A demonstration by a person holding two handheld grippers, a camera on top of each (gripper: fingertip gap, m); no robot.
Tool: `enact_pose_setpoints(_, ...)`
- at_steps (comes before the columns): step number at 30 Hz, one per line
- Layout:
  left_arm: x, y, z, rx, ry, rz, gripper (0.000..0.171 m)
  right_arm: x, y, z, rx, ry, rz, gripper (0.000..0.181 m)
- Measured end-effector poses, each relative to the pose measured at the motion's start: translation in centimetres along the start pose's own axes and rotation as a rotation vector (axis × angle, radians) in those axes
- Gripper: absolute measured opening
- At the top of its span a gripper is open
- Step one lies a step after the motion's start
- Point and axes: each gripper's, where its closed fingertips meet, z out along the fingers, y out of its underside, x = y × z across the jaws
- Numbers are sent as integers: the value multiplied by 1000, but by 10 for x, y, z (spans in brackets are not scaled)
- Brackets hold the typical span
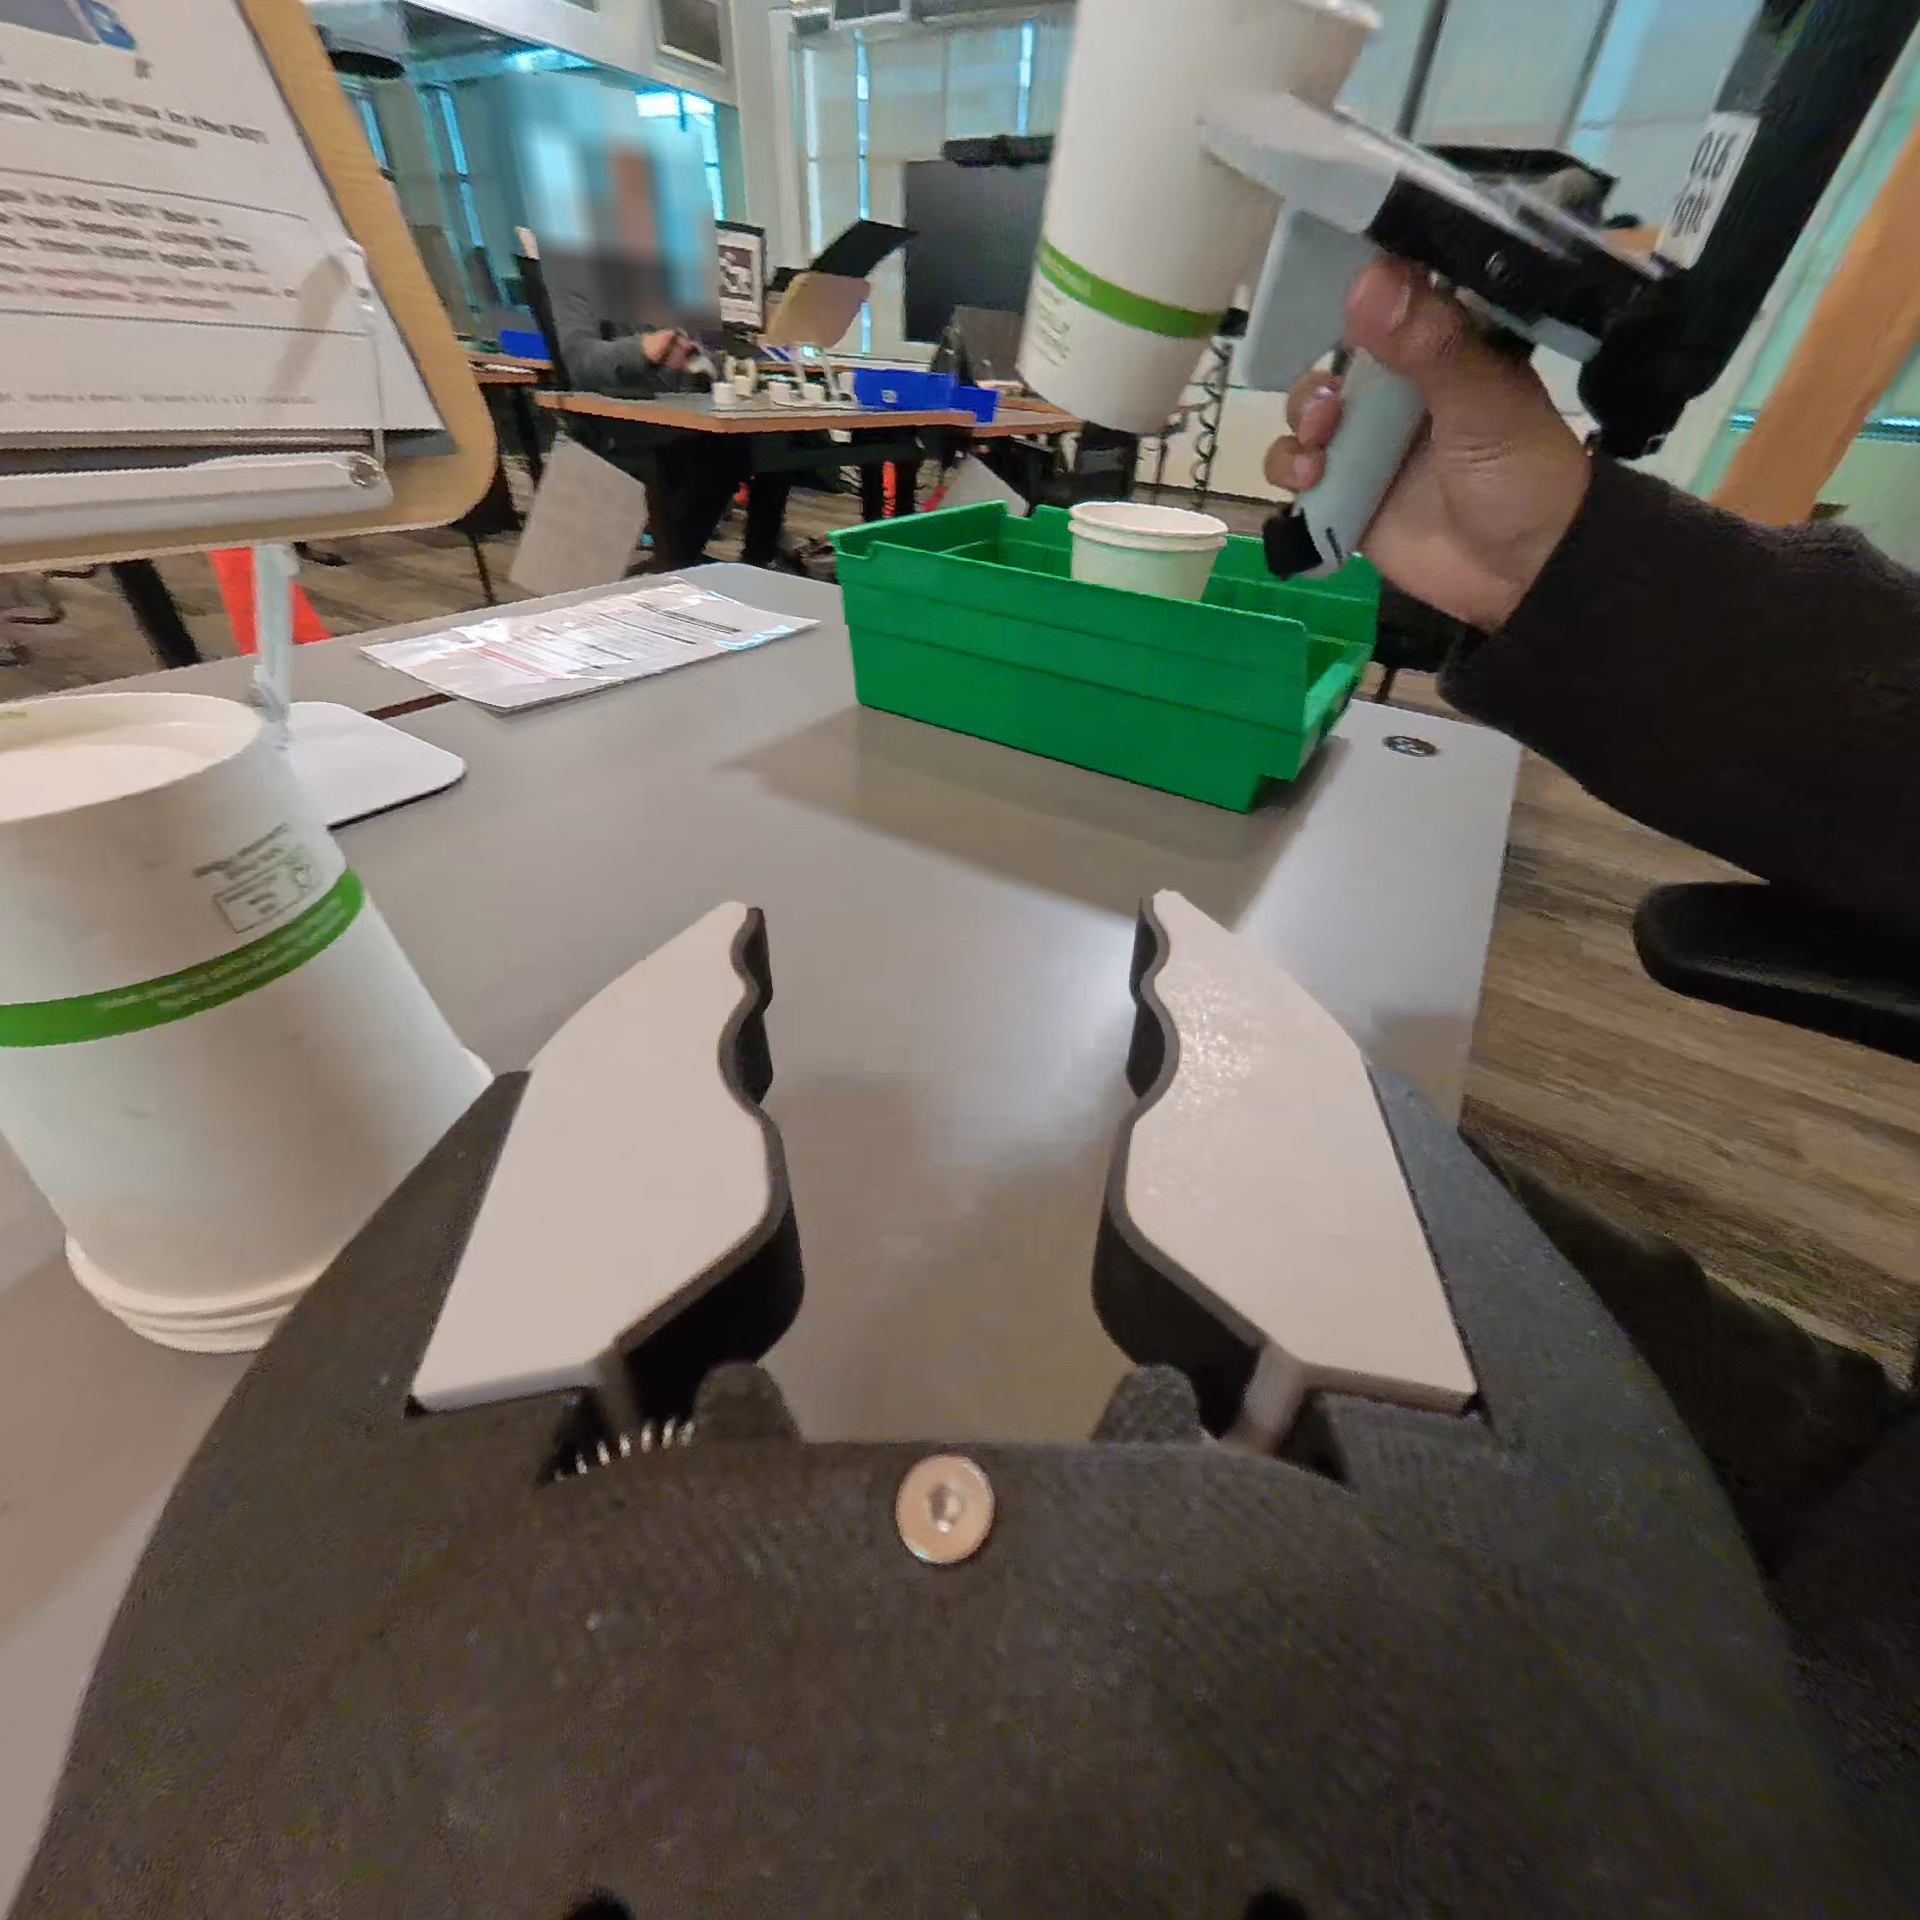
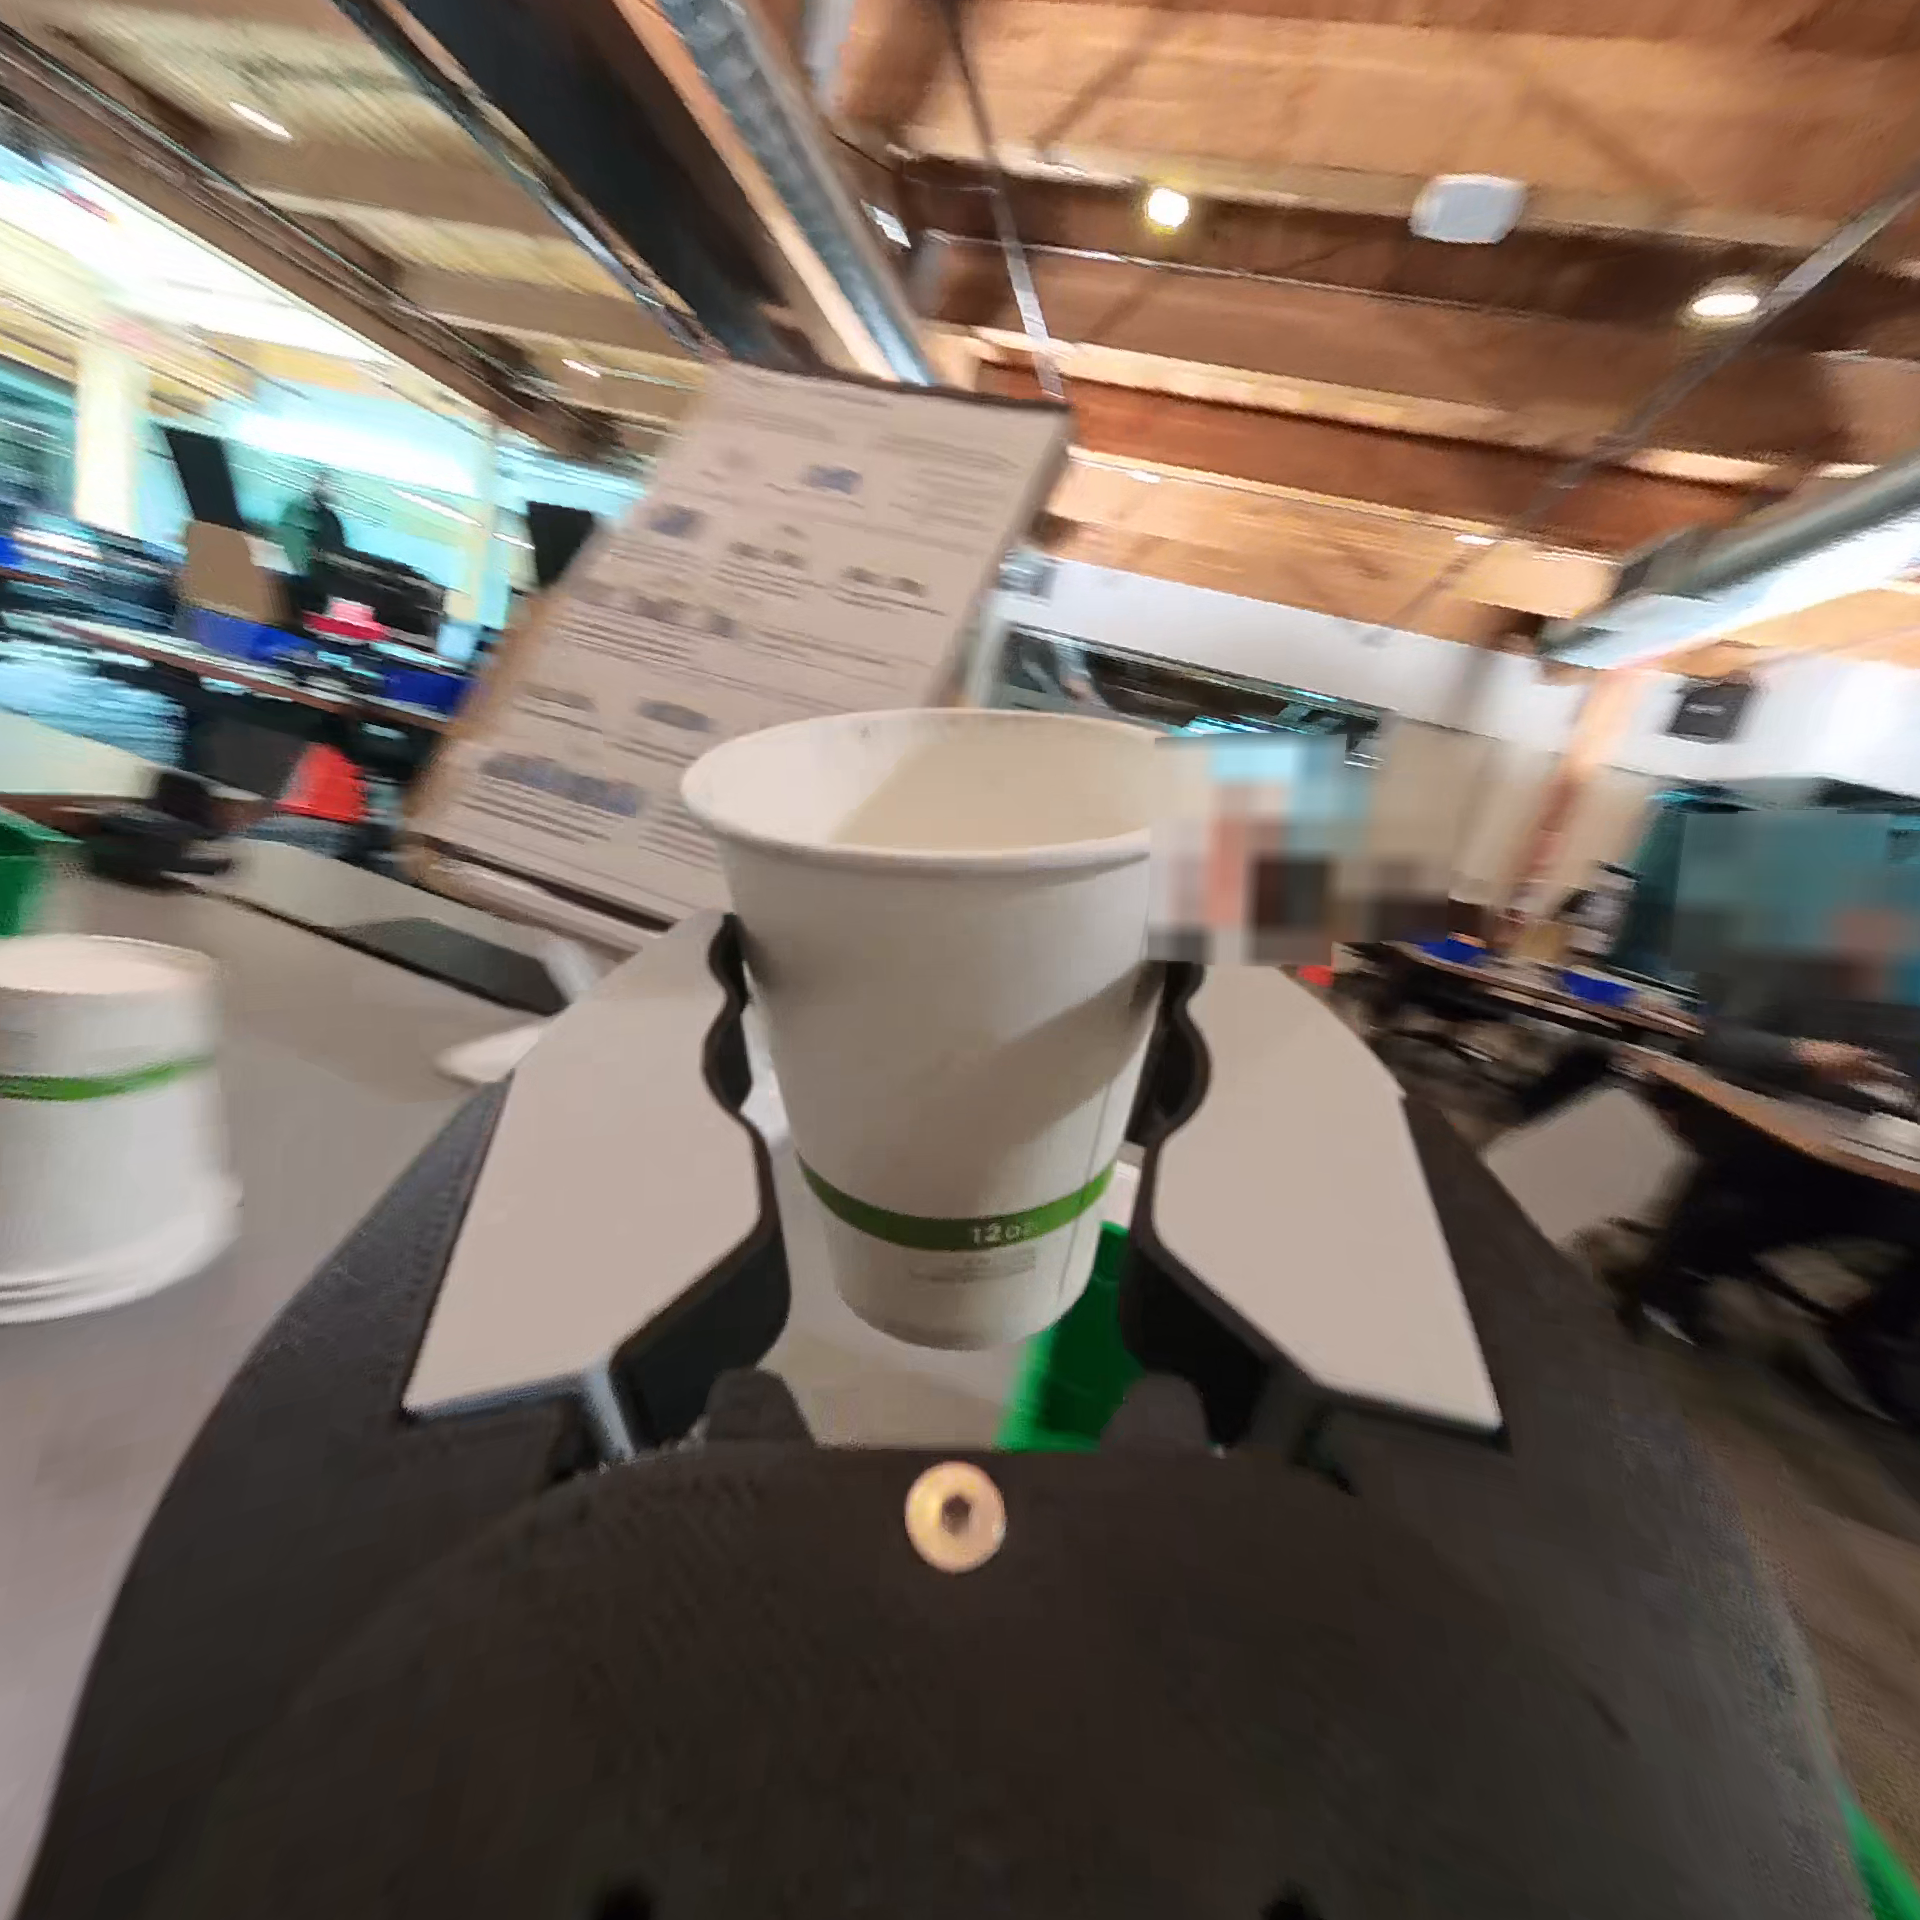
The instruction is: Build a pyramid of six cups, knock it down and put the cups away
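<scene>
Above green bin (image 1: 1091, 675), right tongs (image 2: 951, 1023) apparently grip cup (image 2: 951, 997).

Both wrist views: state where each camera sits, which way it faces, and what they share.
Left wrist view: on the left gripper, low over the grey table, facing the green bin; its open fingers show, plus the person's hand holding the right gripper.
Right wrist view: on the right gripper, raised and tilted toward the ceiling; its fingers clamp a paper cup.
Shared: that paper cup, the upside-down cup stack, the document stand.
</scene>
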Motion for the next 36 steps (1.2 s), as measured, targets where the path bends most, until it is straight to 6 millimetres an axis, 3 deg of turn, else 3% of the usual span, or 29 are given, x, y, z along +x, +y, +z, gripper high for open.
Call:
enact_pose_setpoints(3, 2, 0, 2, 1, 7, -34, 67, 69, 29, -12, -54, 190, -18, 79)
enact_pose_setpoints(5, 3, 1, 3, -4, 10, -43, 67, 99, 47, -20, -96, 257, -4, 79)
enact_pose_setpoints(7, 2, 1, 3, 0, -3, -27, 67, 116, 62, -26, -138, 298, 21, 79)
enact_pose_setpoints(10, -1, 0, 3, 7, -26, -14, 66, 124, 77, -31, -170, 311, 79, 79)
enact_pose_setpoints(19, -5, 3, 2, -3, -29, -33, 65, 119, 123, -35, -374, 291, 162, 81)
enact_pose_setpoints(22, -6, 3, 1, -5, -30, -38, 65, 115, 135, -40, -476, 273, 240, 102)
enact_pose_setpoints(26, -9, 5, 2, -18, -40, -37, 64, 111, 136, -46, -527, 297, 315, 120)
enact_pose_setpoints(29, -9, 6, 2, -24, -42, -44, 64, 105, 128, -49, -544, 306, 284, 124)
enact_pose_setpoints(32, -11, 6, 2, -22, -52, -35, 64, 93, 97, -41, -455, 312, 186, 120)
enact_pose_setpoints(34, -12, 7, 2, -25, -59, -33, 65, 71, 68, -29, -359, 277, 129, 115)
enact_pose_setpoints(36, -15, 7, 1, -25, -74, -29, 65, 33, 42, -14, -270, 193, 125, 110)
